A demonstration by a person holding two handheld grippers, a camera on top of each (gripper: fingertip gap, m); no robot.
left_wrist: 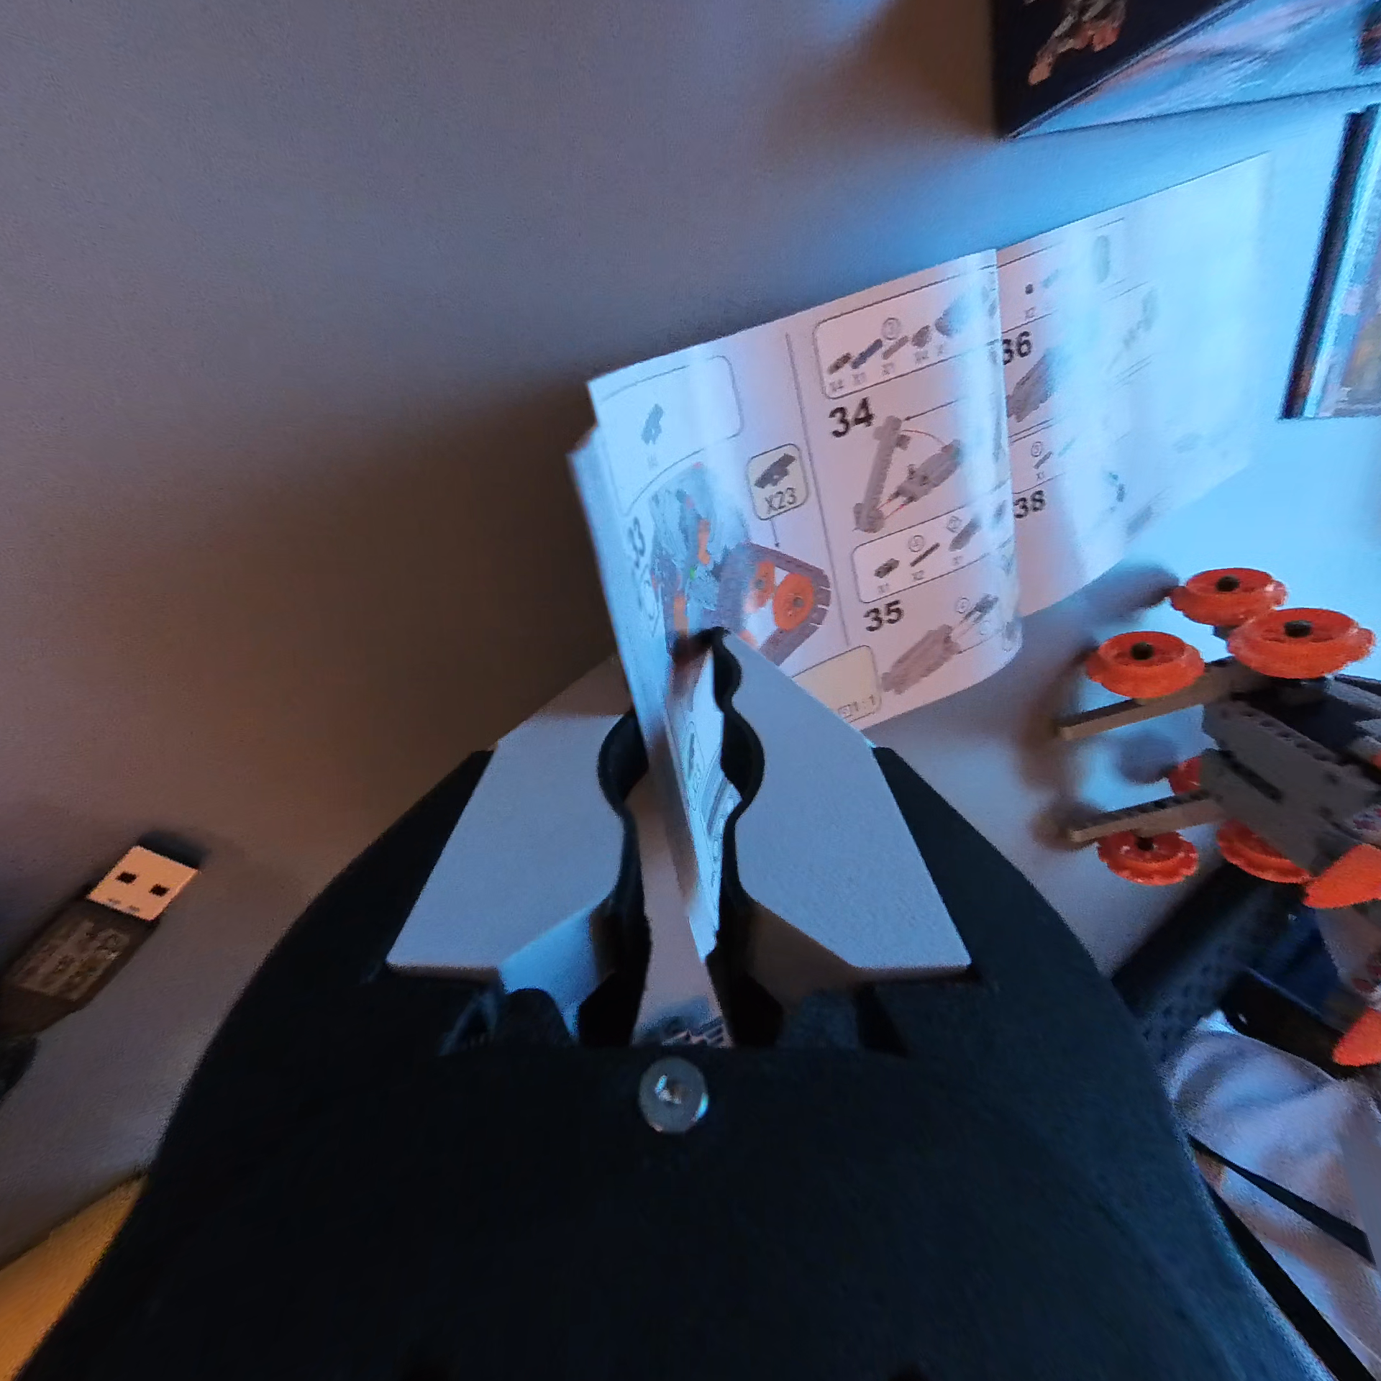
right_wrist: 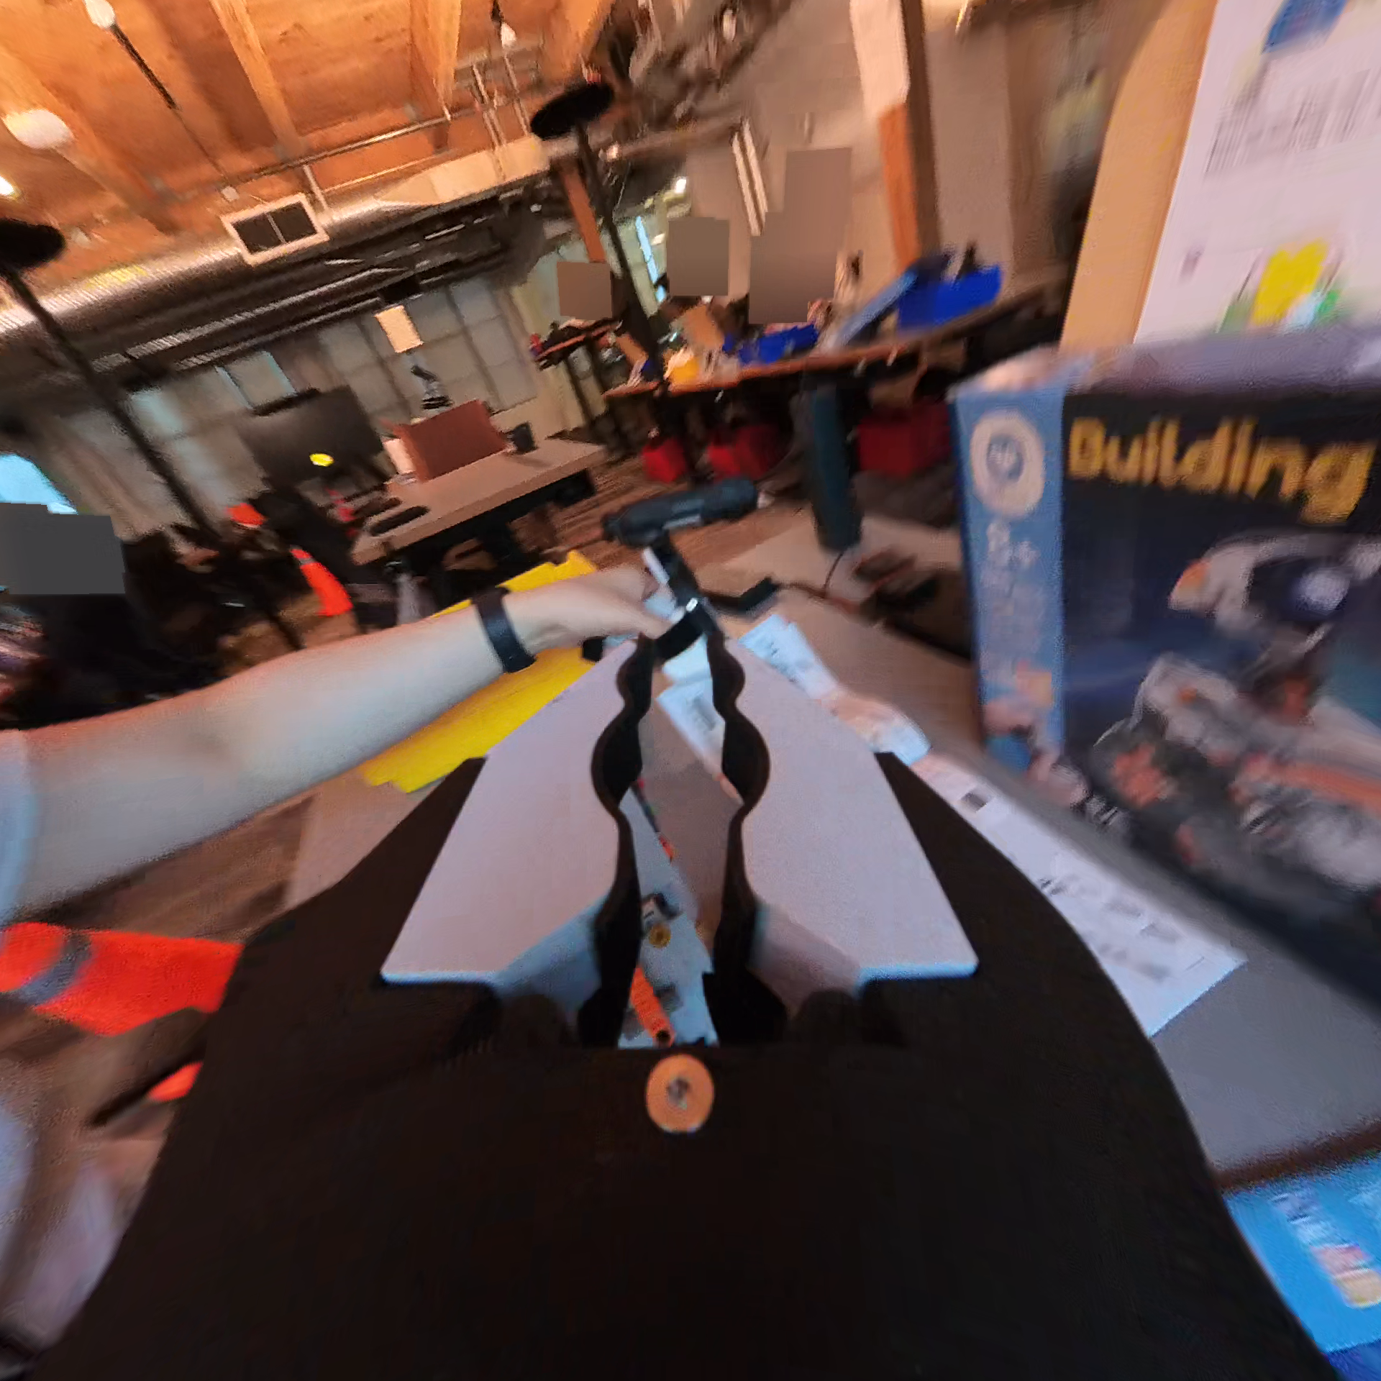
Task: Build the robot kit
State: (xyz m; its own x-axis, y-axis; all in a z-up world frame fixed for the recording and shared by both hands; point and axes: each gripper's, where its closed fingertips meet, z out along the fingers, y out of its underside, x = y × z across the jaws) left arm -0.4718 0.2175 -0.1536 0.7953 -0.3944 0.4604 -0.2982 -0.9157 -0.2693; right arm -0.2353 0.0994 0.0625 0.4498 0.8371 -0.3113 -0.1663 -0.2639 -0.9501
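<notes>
Instruction booklet, white pages curled upright (coloured build diagrams), edge pinched in left hand-held gripper; right hand-held gripper likewise clamping it.

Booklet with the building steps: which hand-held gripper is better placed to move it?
Left. The left hand-held gripper pinches the lifted pages of the booklet; the right hand-held gripper only appears to hover above the paper.

matt paper booklet, glossy plastic wheels
</notes>
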